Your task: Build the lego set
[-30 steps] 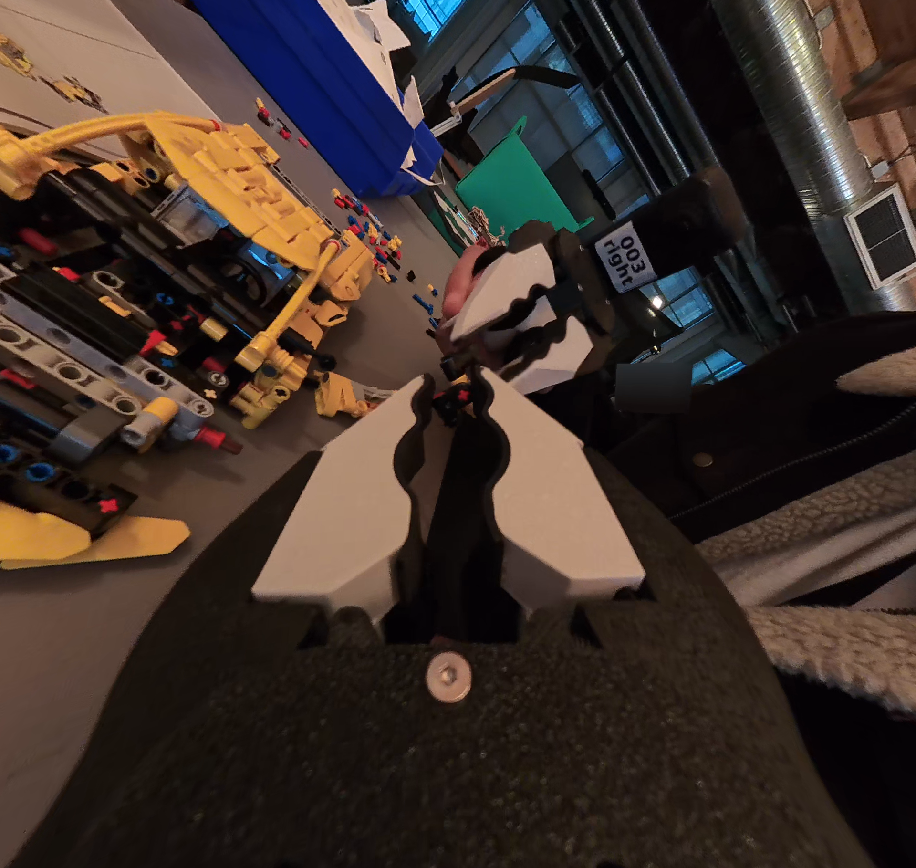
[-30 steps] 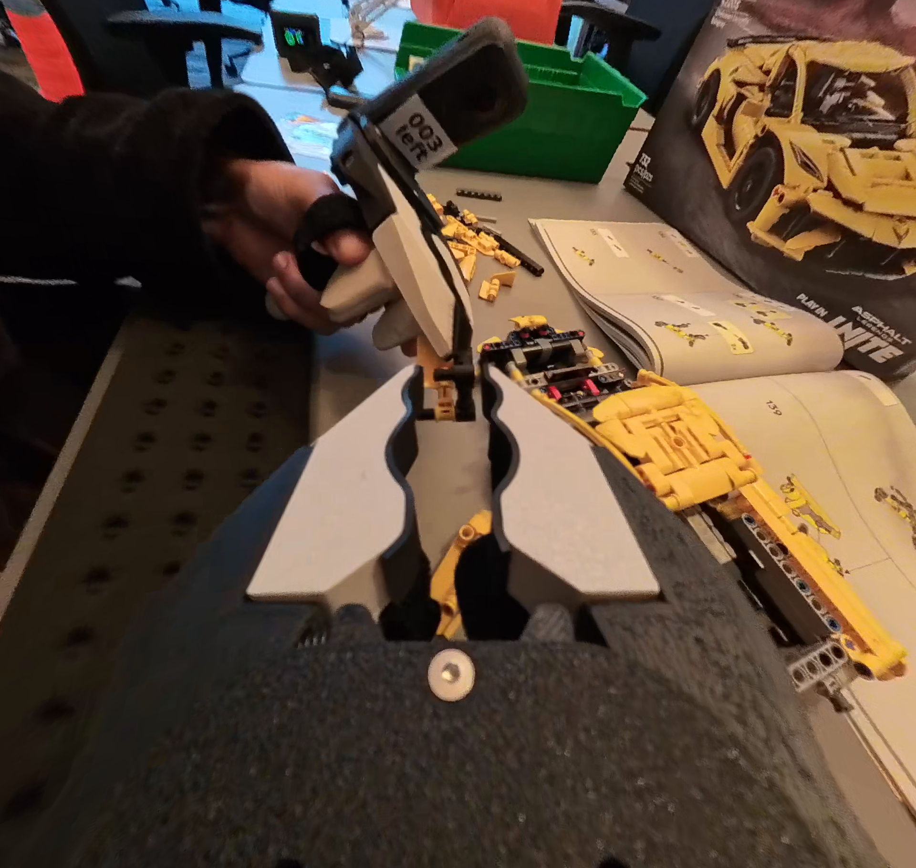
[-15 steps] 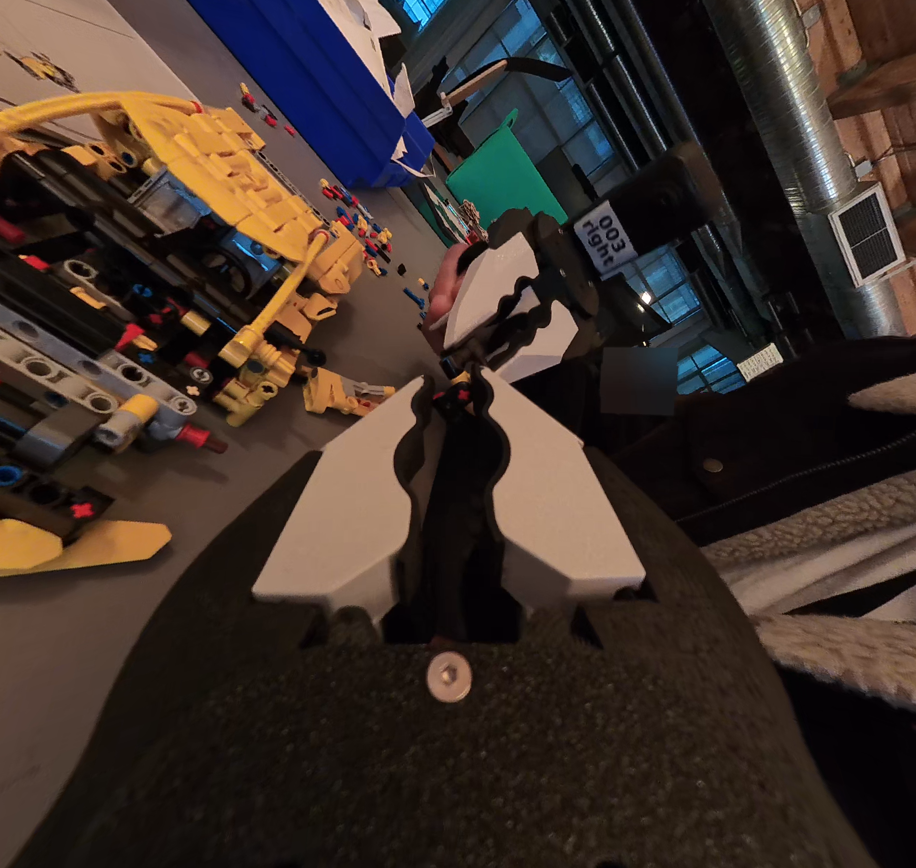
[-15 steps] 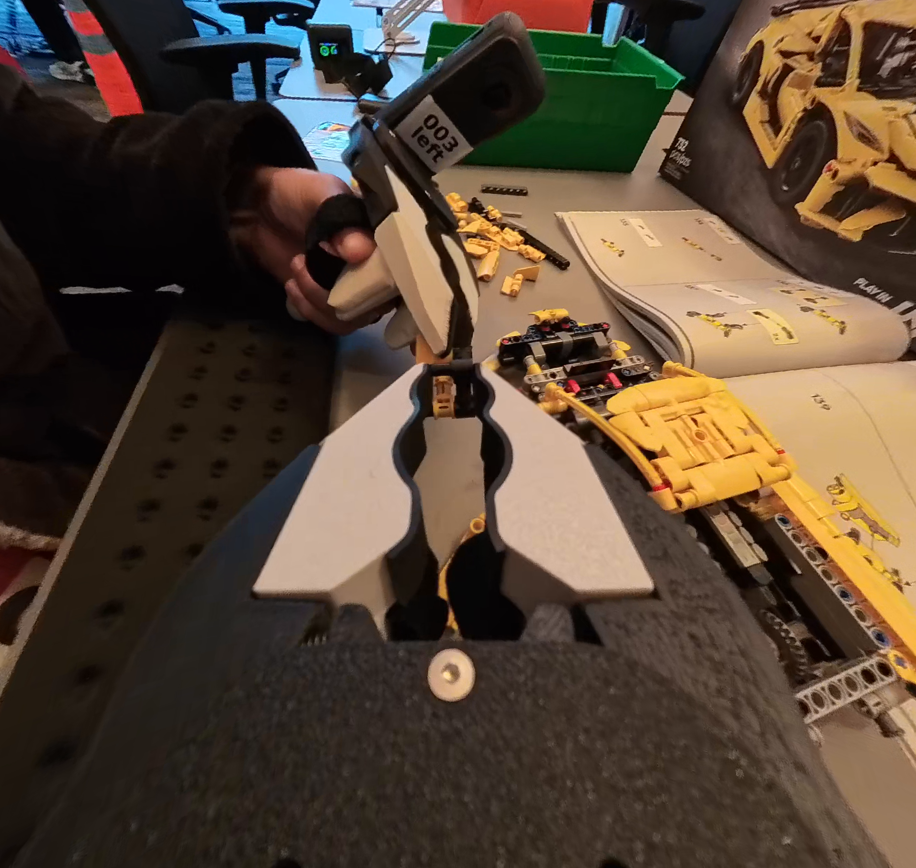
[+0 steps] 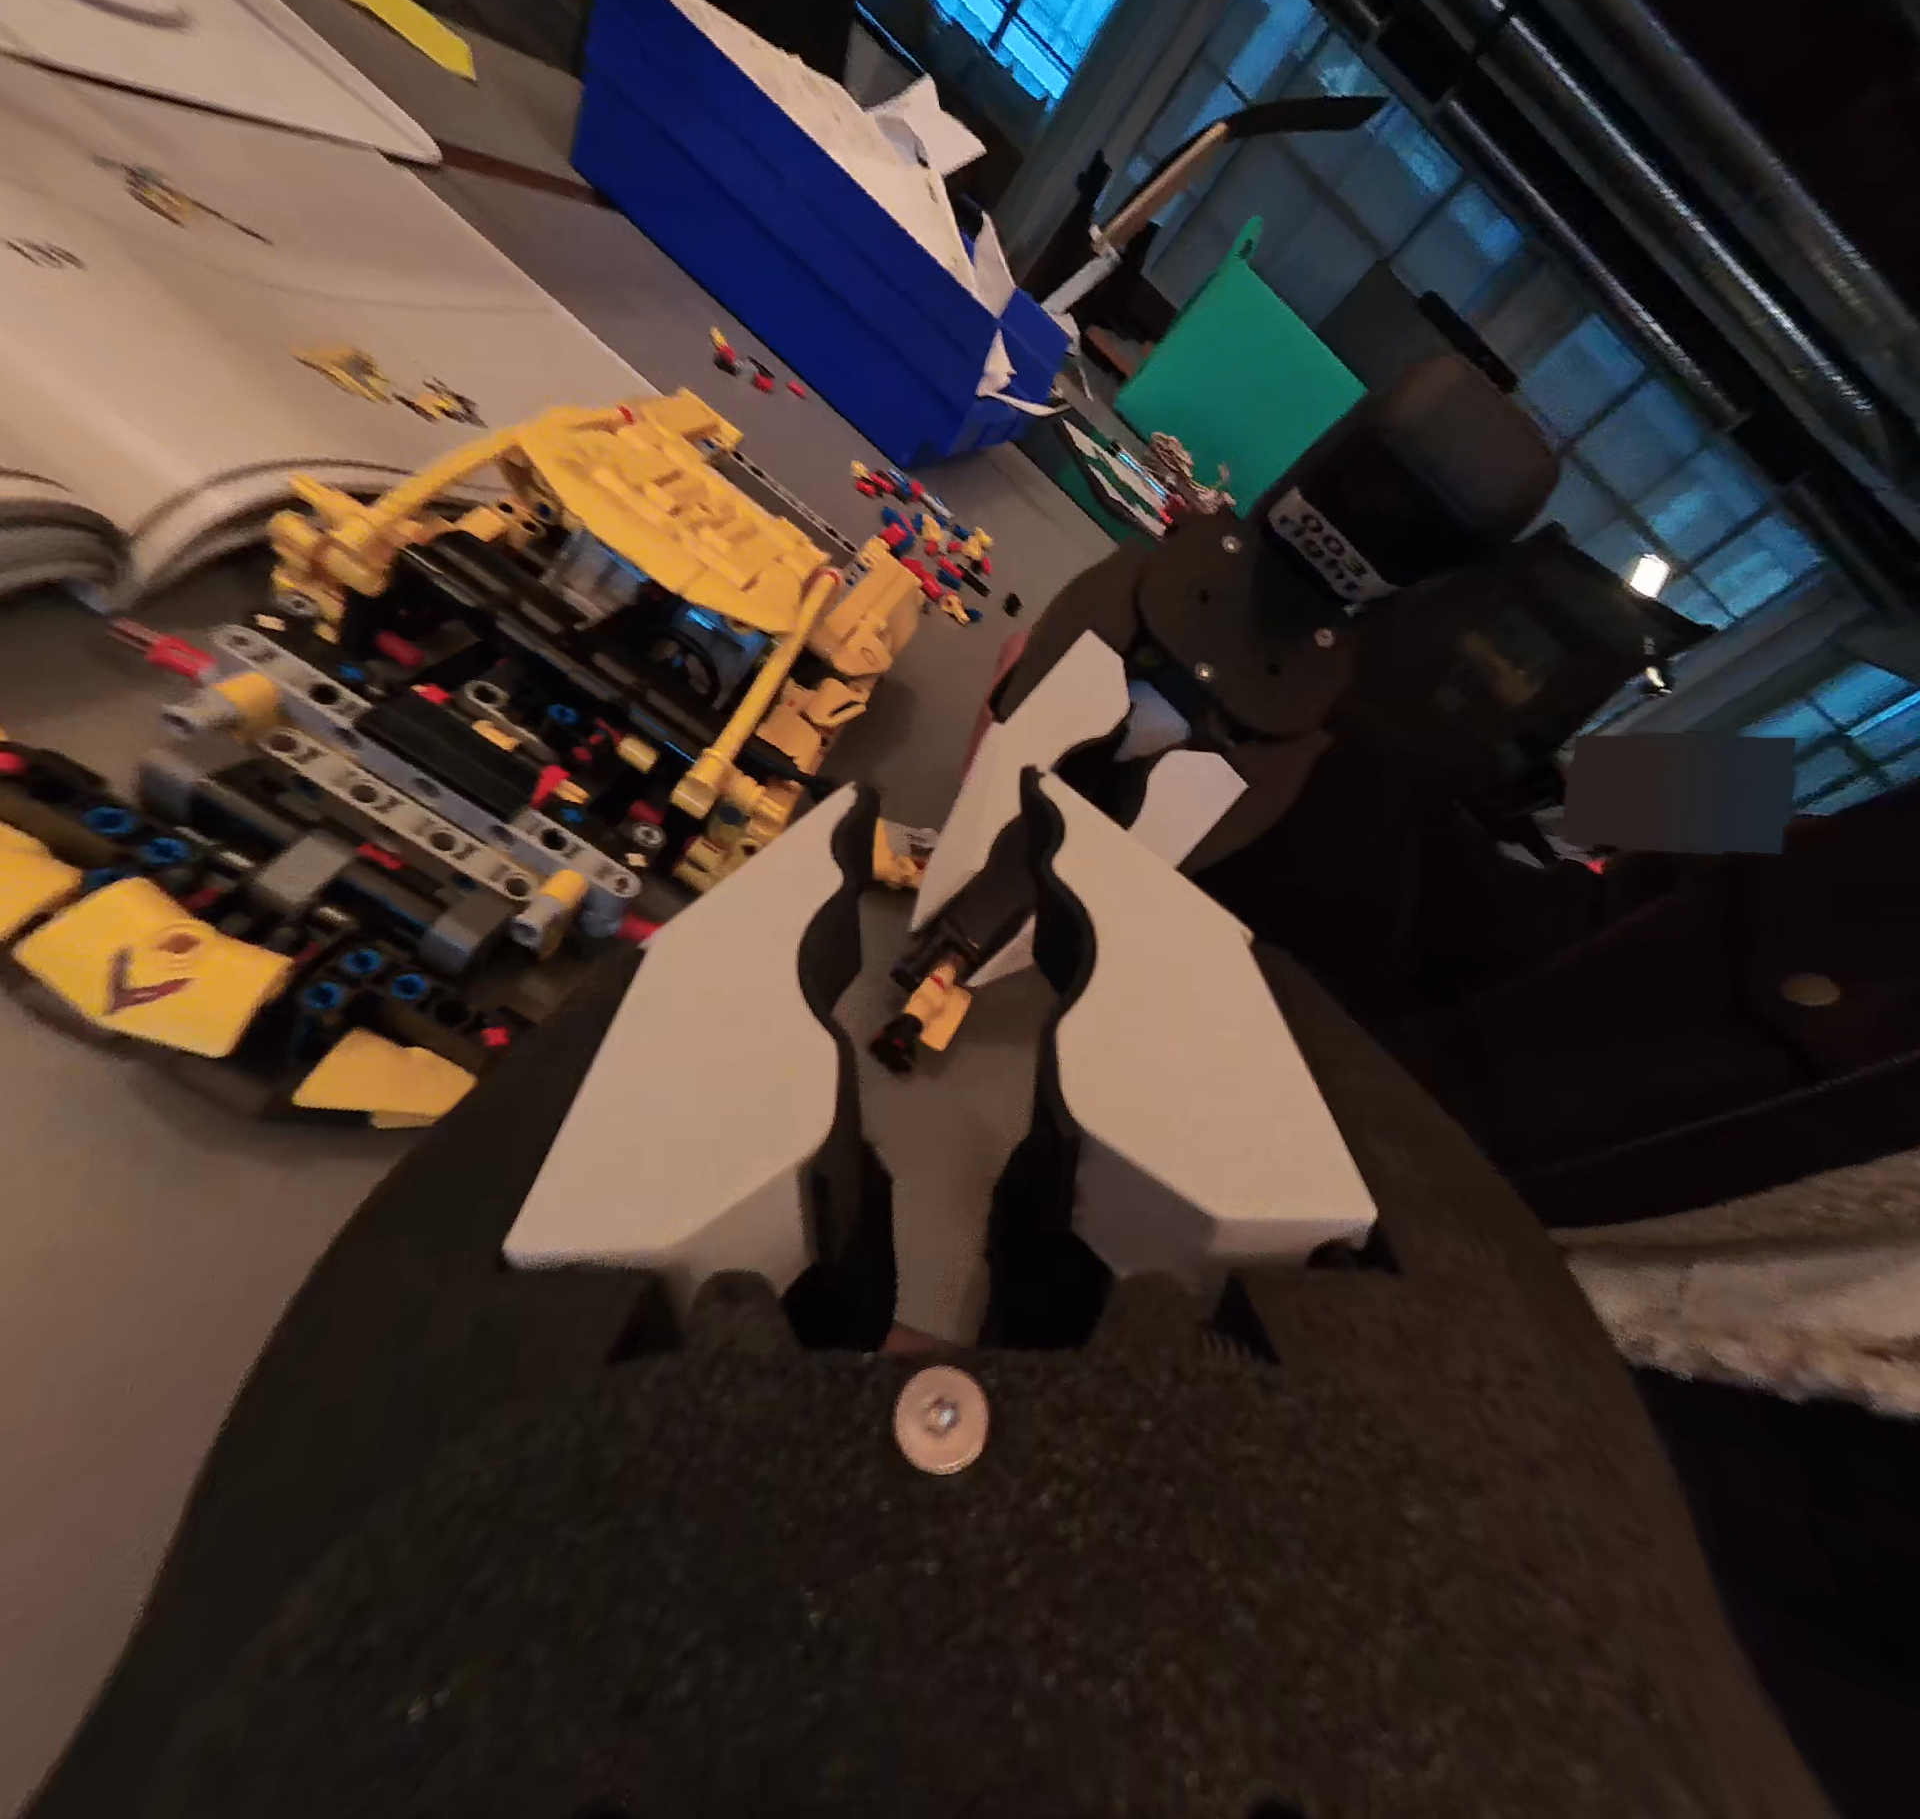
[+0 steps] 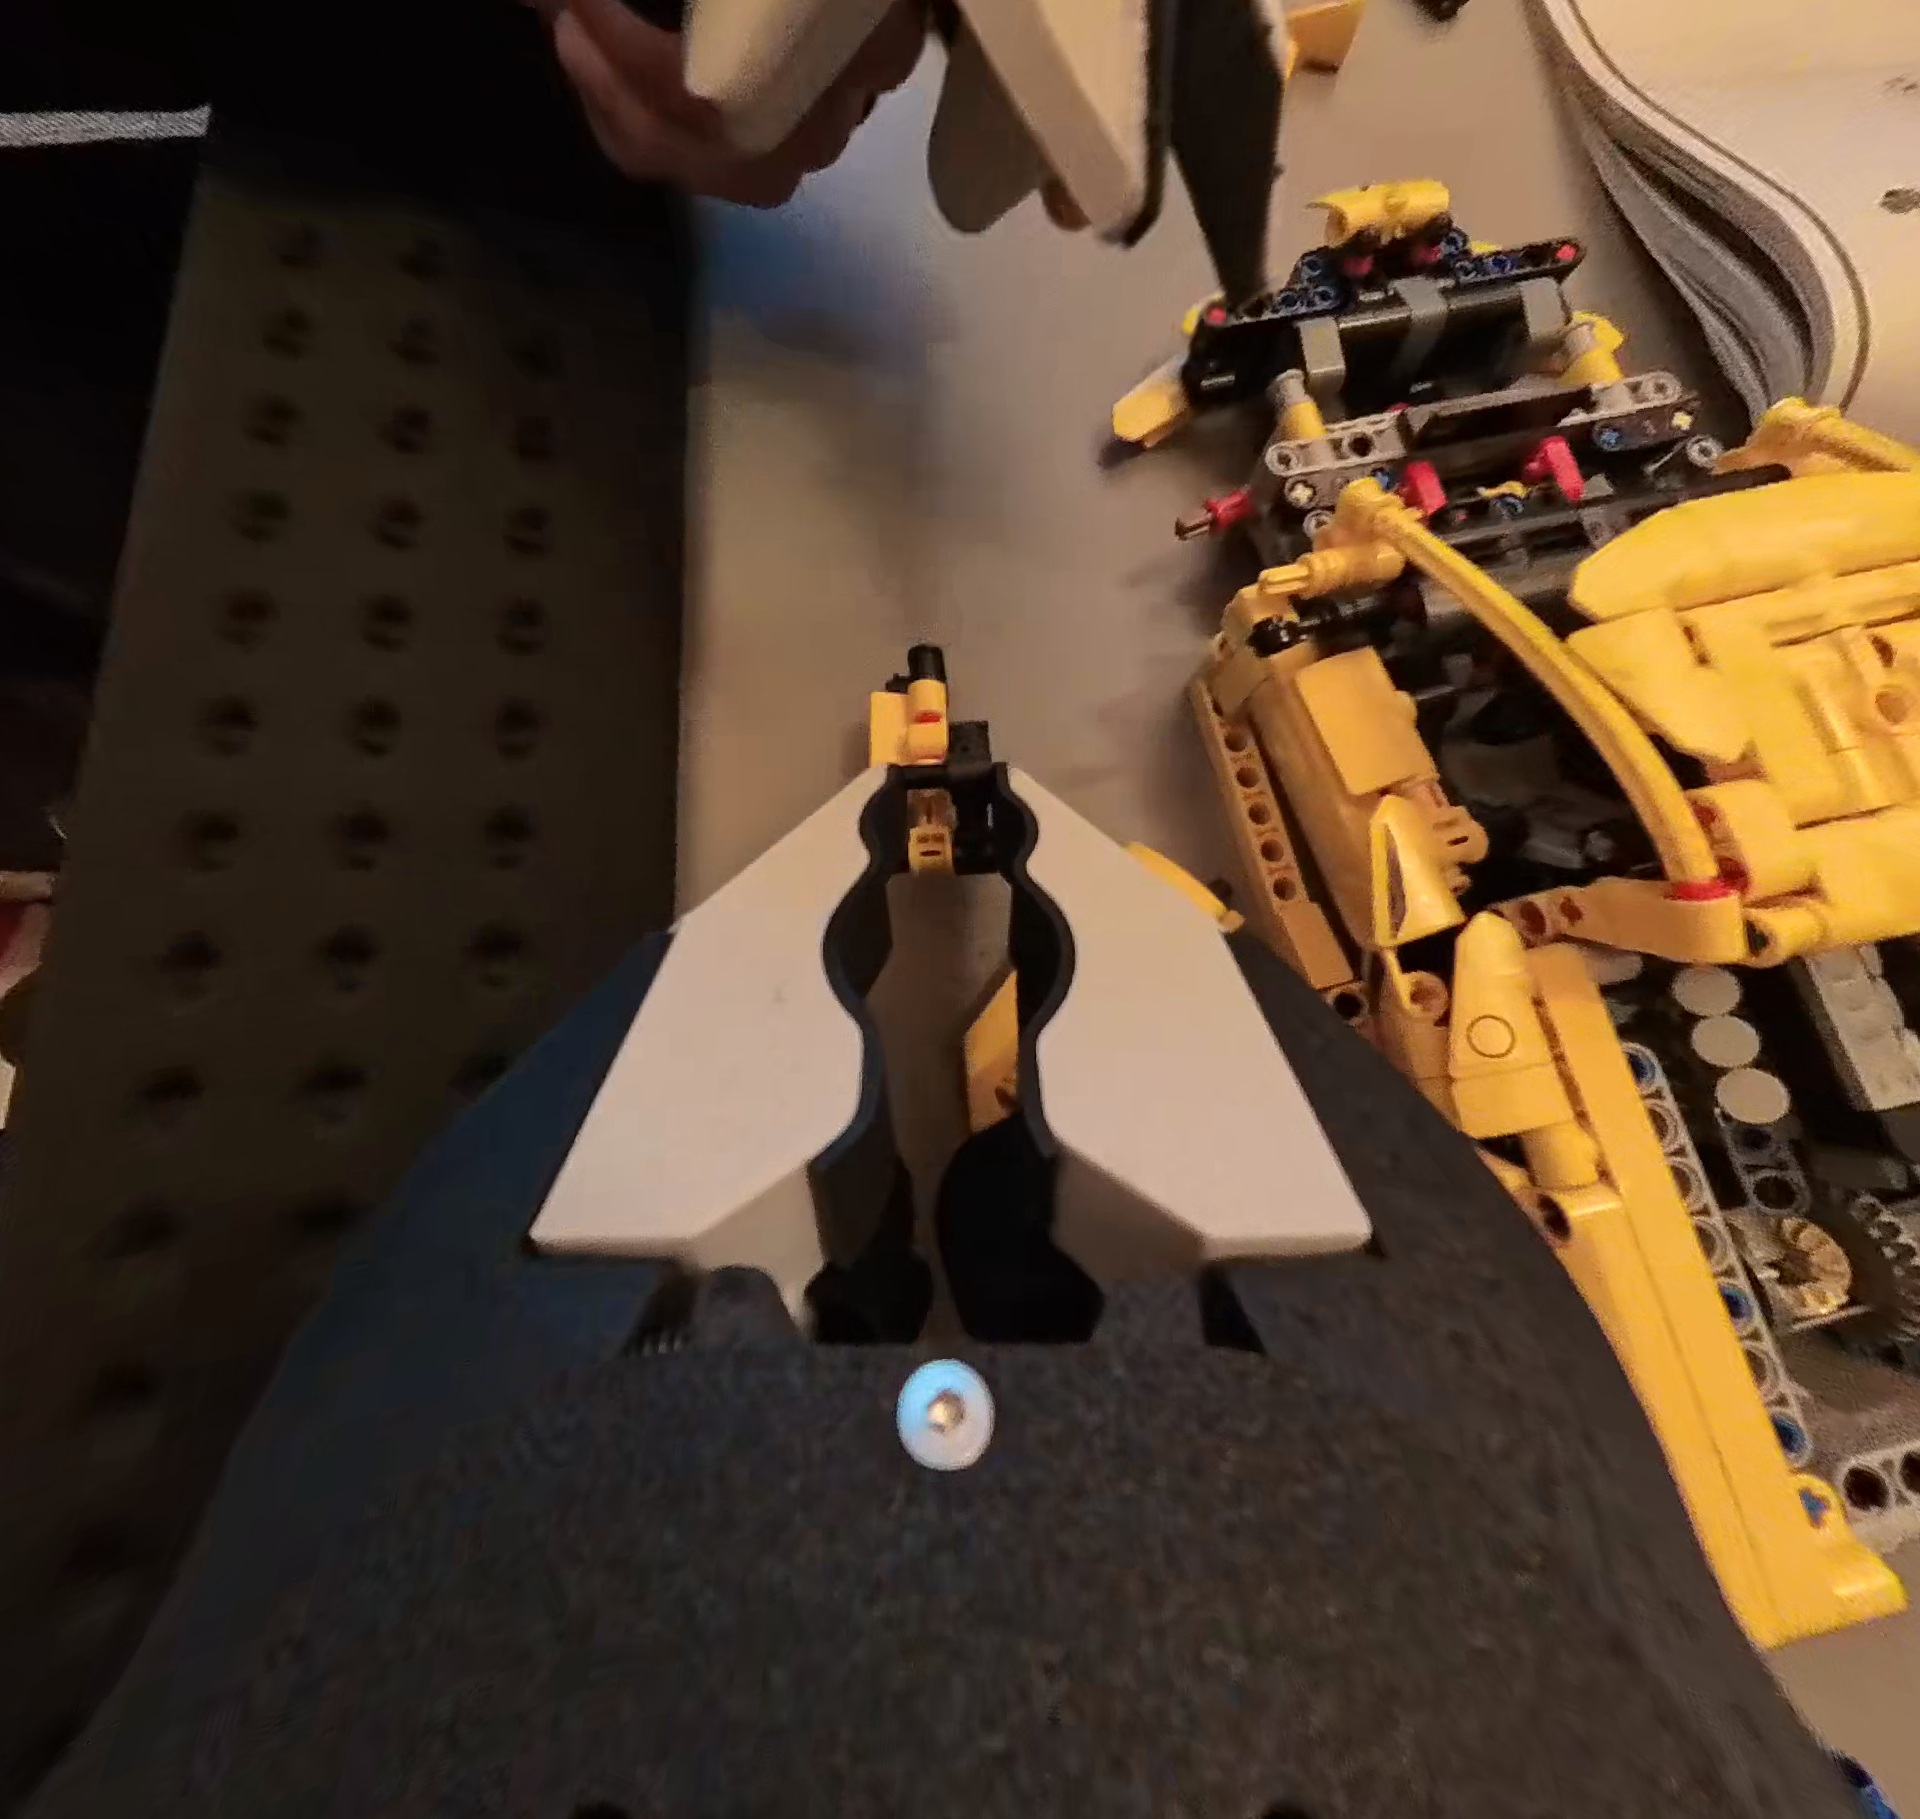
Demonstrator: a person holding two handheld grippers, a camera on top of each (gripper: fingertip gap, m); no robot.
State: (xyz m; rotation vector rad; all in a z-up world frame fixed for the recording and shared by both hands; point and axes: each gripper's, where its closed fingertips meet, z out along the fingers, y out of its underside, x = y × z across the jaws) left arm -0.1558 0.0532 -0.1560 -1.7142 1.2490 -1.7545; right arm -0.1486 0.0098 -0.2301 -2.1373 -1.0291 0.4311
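Two claws in play. Right claw (image 6: 940,782) clenched on a small yellow/black sub-assy (image 6: 920,730), pinched only at its lower end, most of it sticking out past the tips, above bare desk (image 6: 883,419) just left of the car build (image 6: 1507,834). Left claw (image 5: 940,813) is released, nothing betw its jaws; in its view the sub-assy (image 5: 930,1011) shows through the gap, held by the right claw (image 5: 997,896) w/ tips close to it.

Risks, my read:
- thin grip → part pivots or pops out when pushed onto the car build.
- loose pin on the end could drop off, roll among the small spare pieces (image 5: 925,533) beyond the car build.
- left claw near the car build's front end (image 6: 1382,315); a bump could knock panels off.
- motion blur, so exact contact is unclear.
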